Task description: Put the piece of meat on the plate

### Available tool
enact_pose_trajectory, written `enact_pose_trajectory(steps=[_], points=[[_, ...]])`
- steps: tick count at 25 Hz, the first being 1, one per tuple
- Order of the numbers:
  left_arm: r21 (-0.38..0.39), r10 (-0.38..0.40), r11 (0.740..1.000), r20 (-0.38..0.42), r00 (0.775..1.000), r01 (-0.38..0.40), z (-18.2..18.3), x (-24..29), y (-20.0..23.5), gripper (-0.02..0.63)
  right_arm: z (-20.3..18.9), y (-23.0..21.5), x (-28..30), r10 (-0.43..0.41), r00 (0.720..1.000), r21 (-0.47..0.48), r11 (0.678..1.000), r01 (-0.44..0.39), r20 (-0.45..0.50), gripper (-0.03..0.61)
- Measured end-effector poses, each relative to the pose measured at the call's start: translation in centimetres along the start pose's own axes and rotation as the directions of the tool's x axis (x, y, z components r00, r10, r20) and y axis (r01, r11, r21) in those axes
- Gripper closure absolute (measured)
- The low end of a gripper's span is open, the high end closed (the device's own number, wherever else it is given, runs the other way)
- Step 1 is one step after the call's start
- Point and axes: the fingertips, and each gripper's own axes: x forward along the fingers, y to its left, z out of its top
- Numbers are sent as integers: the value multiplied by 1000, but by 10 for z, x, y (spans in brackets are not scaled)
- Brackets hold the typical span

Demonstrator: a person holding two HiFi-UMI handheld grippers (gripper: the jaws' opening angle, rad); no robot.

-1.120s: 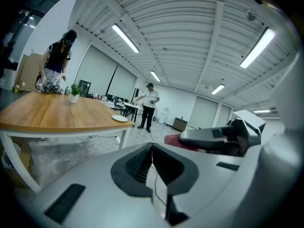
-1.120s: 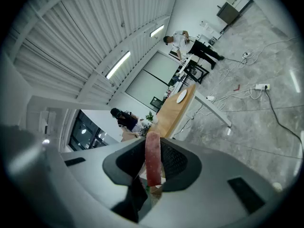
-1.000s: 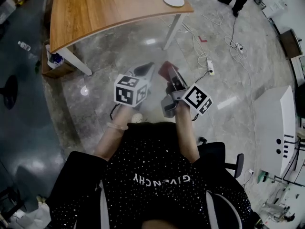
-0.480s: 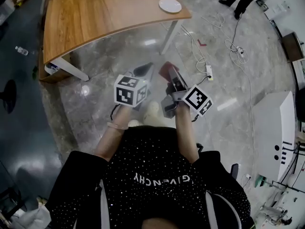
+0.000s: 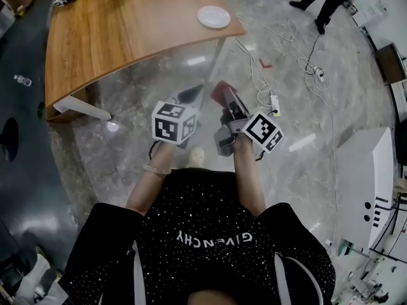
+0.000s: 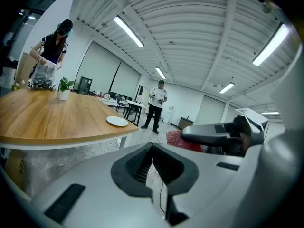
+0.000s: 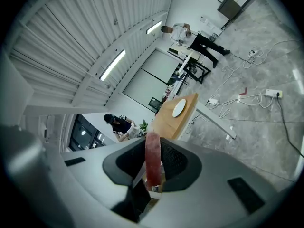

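Since a second ago, the wooden table [image 5: 114,30] and its white plate [image 5: 213,16] have shifted left and lower in the head view. Grey marble floor [image 5: 299,116] with loose cables [image 5: 317,75] lies below. The right gripper [image 7: 153,148] pinches the red piece of meat [image 7: 152,163] edge-on, its long axis running along the jaws toward the table. The left gripper [image 6: 152,148] is pressed together and holds nothing.

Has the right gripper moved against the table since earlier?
Yes: the right gripper, gripping the meat, has come closer to the table and plate.
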Motion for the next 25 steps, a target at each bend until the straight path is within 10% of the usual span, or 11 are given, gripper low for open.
enact_pose_trajectory(steps=[25], points=[[1, 43, 999, -7, 999, -43, -5, 47, -3, 603, 25, -36, 17, 18, 999, 11, 1000, -18, -46, 481]])
